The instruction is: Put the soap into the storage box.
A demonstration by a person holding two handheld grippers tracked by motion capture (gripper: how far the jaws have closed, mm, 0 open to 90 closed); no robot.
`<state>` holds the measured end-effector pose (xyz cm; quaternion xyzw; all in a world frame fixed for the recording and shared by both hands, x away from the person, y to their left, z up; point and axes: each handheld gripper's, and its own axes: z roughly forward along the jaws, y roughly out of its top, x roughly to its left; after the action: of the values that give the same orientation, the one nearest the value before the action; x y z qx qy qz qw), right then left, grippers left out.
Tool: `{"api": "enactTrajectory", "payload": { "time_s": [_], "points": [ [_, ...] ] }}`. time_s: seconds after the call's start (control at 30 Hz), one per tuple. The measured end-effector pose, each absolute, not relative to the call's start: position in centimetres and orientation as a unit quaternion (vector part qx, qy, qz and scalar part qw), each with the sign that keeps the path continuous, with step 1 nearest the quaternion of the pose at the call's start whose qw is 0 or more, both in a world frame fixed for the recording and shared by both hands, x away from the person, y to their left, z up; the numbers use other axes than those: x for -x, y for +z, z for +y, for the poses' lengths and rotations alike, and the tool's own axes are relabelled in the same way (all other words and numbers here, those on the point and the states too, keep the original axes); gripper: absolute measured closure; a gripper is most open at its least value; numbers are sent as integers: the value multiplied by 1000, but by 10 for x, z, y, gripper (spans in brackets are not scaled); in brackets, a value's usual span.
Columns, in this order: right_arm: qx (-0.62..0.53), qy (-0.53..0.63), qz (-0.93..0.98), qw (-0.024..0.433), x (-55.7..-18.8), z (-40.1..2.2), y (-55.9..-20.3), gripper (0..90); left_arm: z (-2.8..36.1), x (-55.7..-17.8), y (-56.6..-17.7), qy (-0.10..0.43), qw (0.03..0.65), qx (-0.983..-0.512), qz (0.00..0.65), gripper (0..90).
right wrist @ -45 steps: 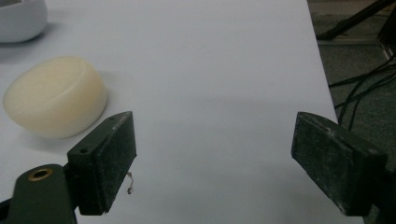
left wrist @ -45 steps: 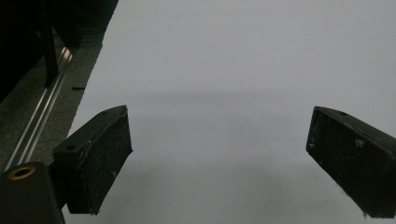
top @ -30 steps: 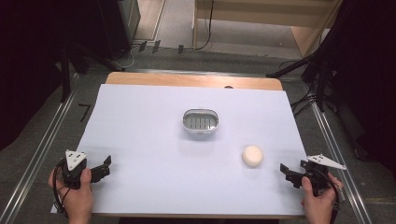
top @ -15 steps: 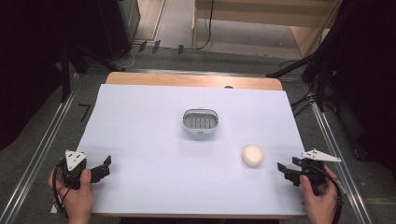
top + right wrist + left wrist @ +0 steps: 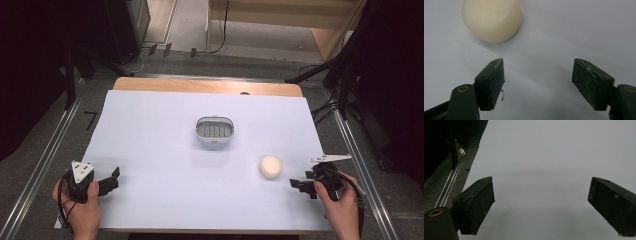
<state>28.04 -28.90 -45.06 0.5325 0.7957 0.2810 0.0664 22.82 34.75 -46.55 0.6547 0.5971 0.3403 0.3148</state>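
So there's this little cream-coloured round puck (image 5: pixel 270 166), looks like a bar of soap, sitting flat on the white worktop (image 5: pixel 160 140) toward the near right corner, nothing touching it. In the right gripper view it (image 5: pixel 491 18) sits ahead of the jaws and off to their left, not between them. The right tongs (image 5: pixel 304 186) are just beside it, closer to the right edge and near edge, held in the person's right hand (image 5: pixel 342 210), jaws spread wide with only bare worktop in the gap (image 5: pixel 537 82). Further back, around the middle of the worktop, there's a small white oval basket (image 5: pixel 215 131) with a slotted grey bottom, well apart from the puck. Way over at the near left corner the left tongs (image 5: pixel 111 181) are in the person's left hand (image 5: pixel 82 215), also wide apart and gripping nothing (image 5: pixel 541 202), hovering low over plain white surface by the left edge. A strip of bare wood (image 5: pixel 200 86) shows along the far edge of the worktop.
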Motion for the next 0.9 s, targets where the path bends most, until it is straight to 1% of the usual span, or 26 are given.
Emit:
{"api": "enactTrajectory", "payload": {
  "time_s": [0.13,0.3,0.7,0.9],
  "points": [
    [-519,263,811,63,-287,-278,-445,178,346,-228,-466,344,315,-653,596,74],
    [-517,256,815,57,-294,-271,-440,145,346,-228,-466,345,314,-653,596,74],
    [-513,232,826,37,-313,-252,-434,143,346,-228,-466,345,314,-655,595,74],
    [-506,216,834,26,-317,-242,-439,143,346,-229,-466,344,312,-656,595,74]
  ]
}}
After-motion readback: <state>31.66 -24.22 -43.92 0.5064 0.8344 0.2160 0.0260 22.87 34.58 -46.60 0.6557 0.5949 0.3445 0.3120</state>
